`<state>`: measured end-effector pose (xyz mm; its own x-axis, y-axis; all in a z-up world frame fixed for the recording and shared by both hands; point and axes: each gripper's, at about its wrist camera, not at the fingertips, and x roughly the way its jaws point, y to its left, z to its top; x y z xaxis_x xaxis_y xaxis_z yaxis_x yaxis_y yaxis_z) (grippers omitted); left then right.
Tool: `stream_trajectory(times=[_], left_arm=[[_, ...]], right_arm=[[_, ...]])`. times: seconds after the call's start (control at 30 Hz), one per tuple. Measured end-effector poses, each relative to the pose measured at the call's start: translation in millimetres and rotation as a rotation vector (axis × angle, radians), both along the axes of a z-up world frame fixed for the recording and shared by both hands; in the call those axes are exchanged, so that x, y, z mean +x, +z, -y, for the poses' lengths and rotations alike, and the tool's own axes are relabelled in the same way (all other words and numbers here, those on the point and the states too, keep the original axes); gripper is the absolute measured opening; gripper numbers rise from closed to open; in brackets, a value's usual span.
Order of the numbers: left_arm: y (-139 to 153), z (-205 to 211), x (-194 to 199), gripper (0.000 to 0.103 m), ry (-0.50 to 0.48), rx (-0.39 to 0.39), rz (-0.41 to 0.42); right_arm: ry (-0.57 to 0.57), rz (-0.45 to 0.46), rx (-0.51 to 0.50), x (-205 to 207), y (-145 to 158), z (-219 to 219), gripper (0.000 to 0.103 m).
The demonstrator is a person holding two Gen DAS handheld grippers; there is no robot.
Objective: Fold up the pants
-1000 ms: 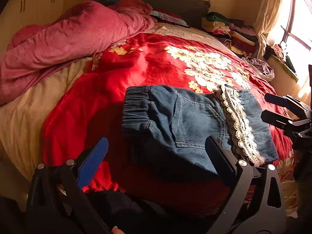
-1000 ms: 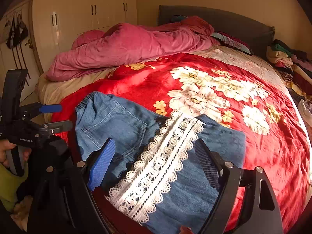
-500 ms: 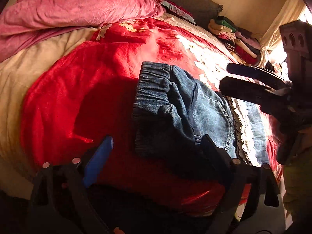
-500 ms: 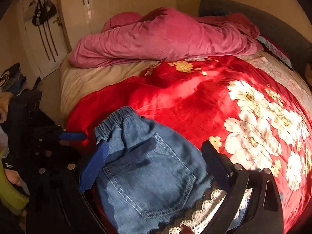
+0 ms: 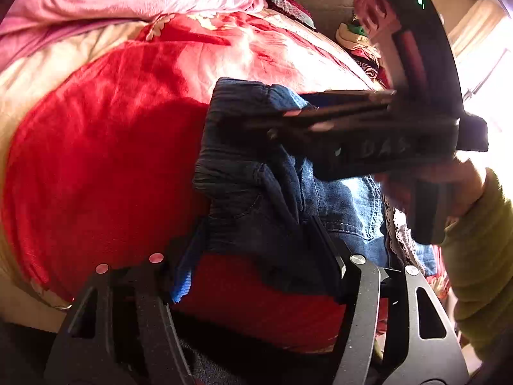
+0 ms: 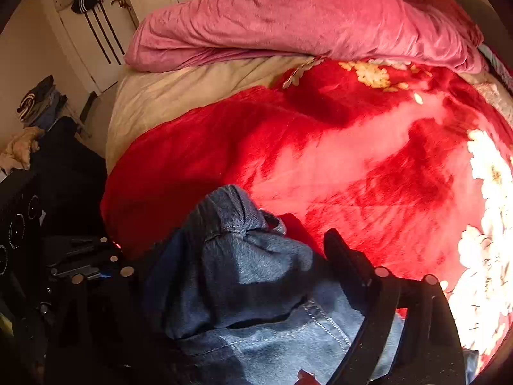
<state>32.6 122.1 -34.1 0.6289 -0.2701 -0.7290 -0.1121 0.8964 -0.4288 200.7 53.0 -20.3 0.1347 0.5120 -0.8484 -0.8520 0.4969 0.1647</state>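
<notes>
The folded blue denim pants (image 5: pixel 256 173) with a lace trim (image 5: pixel 397 231) lie on the red flowered blanket (image 5: pixel 105 166). My left gripper (image 5: pixel 256 253) has its jaws wide apart around the near corner of the bunched elastic waistband. My right gripper (image 6: pixel 243 256) reaches over the waistband from the right, and in the left wrist view (image 5: pixel 288 118) its fingers lie close together over the cloth. In the right wrist view the denim (image 6: pixel 250 276) is bunched up between its fingers and hides the left finger; whether it grips the cloth does not show.
A pink duvet (image 6: pixel 304 22) is heaped at the head of the bed. A beige sheet (image 6: pixel 179 93) shows at the bed's left edge. Stacked clothes (image 5: pixel 359 41) lie at the far right. A door (image 6: pixel 96 22) and floor clutter (image 6: pixel 35 106) are to the left.
Both grippers moved in to the waistband end of the pants. The right gripper crossed over the denim, and the waistband is now bunched and lifted.
</notes>
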Motion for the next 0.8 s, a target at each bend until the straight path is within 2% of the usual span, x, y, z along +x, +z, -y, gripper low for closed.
stream_trajectory(times=[0.03,0.1,0.23,0.37,0.63,0.7,0.73,0.8], left_arm=[[0.0,0.1,-1.0,0.055,0.000,-0.005,0.002],[1.0,1.6,-1.8,0.055,-0.003,0.000,0.007],[9.0,9.2,-2.6,0.055,-0.009,0.007,0.036],[26.5,30.7,-0.8,0.055,-0.053,0.000,0.092],[53.1,92.4,16.0,0.055,-0.210,-0.052,0.149],[58.1,107.3,21.4,0.055,-0.250,-0.094,0.164],[60.9,114.4,22.9,0.056,-0.279,-0.127,0.178],[65.0,128.5,21.2,0.056,-0.375,-0.200,0.208]], right_arm=[[0.013,-0.004,0.013,-2.1,-1.1,0.2,0.061],[0.037,0.023,0.042,-9.4,4.5,2.5,0.048],[0.028,0.033,0.134,-16.2,25.9,27.0,0.037],[-0.002,0.031,0.237,-18.7,48.2,66.3,0.036],[-0.045,0.114,0.341,-32.4,77.6,157.0,0.038],[-0.081,0.146,0.363,-34.8,81.2,182.7,0.042],[-0.111,0.146,0.386,-35.5,82.6,198.6,0.051],[-0.187,0.167,0.452,-38.8,84.7,234.7,0.063]])
